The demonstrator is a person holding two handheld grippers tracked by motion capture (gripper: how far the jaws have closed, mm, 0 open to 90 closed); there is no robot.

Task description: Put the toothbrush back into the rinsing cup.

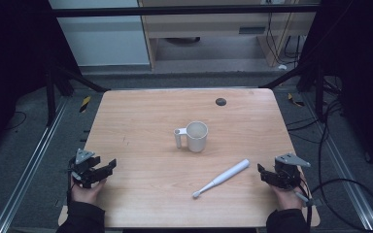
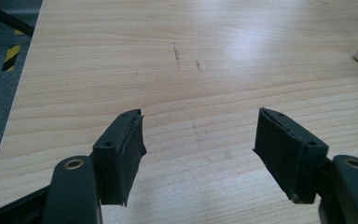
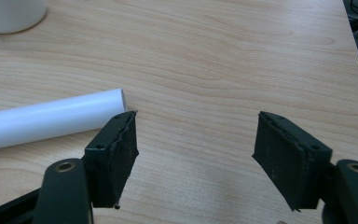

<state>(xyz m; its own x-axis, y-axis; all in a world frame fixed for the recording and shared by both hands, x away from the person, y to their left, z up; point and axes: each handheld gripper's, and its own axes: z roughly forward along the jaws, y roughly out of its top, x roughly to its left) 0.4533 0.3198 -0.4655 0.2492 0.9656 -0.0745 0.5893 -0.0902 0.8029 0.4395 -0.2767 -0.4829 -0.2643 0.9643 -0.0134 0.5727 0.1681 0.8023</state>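
- The left tongs [image 1: 108, 167] sit spread and empty at the surface's [image 1: 141, 121] 8 o'clock edge.
- The right tongs [image 1: 263, 174] are spread and empty at 4 o'clock, just beside the smooth white toothbrush [image 1: 222, 178].
- A round white mug [image 1: 194, 136] stands in the middle, with bare wood all around.

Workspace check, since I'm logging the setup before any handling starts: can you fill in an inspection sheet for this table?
Surface: wooden table, bare, with faint dark scuff marks and a small dark round spot near the far edge.
Job's things: white mug upright mid-table, handle to its left; white electric toothbrush lying flat in front of it, brush head toward the person.
Clutter: nothing seen.
Grippers: left gripper and right gripper both open and empty, at the table's near corners.
Cables: a cable loops on the floor at right.
Surroundings: dark frame, grey floor, hazard-tape marks.
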